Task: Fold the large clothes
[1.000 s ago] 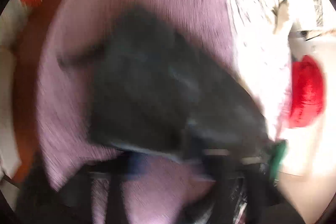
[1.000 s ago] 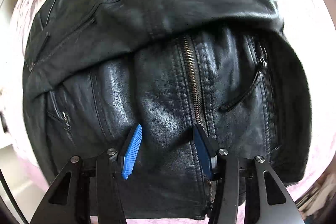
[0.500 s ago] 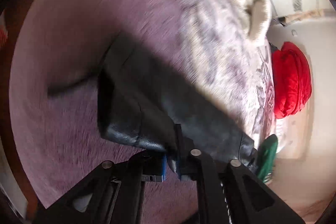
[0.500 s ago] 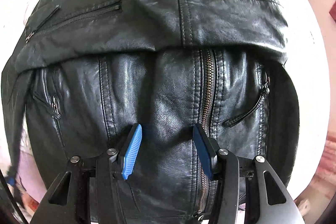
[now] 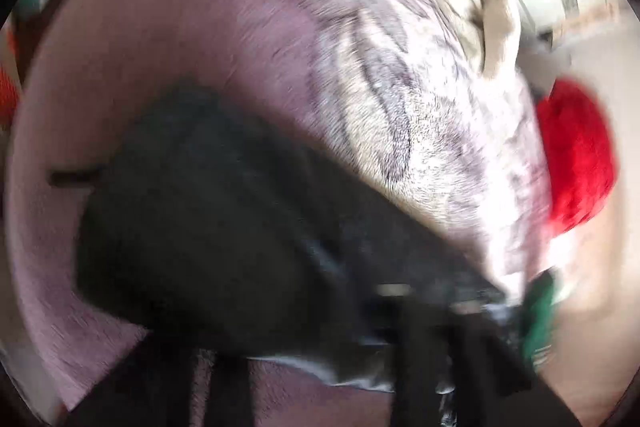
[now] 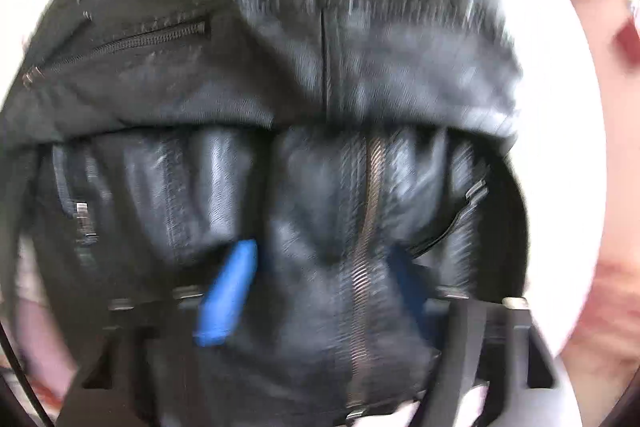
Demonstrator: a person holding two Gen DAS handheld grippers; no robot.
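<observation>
A black leather jacket [image 6: 304, 75] with zips lies folded on a pink fleece blanket [image 5: 192, 27]. In the right wrist view it fills the frame, its top half folded over the lower half. My right gripper [image 6: 320, 267] is open, its blue fingers [image 6: 228, 291] resting on the leather either side of the front zip. In the left wrist view the jacket [image 5: 208, 227] is a dark blurred mass at lower centre. My left gripper [image 5: 320, 371] is blurred and covered by the jacket's edge; its fingertips are hidden.
A red cushion [image 5: 576, 155] lies at the right edge of the bed. A green garment [image 5: 540, 315] sits at the lower right. A beige cloth [image 5: 480, 11] lies at the far end, with white furniture behind it.
The left gripper has swung with the jacket edge, which now covers its fingers. The right gripper stays open on the jacket, and its view has shifted slightly and blurred.
</observation>
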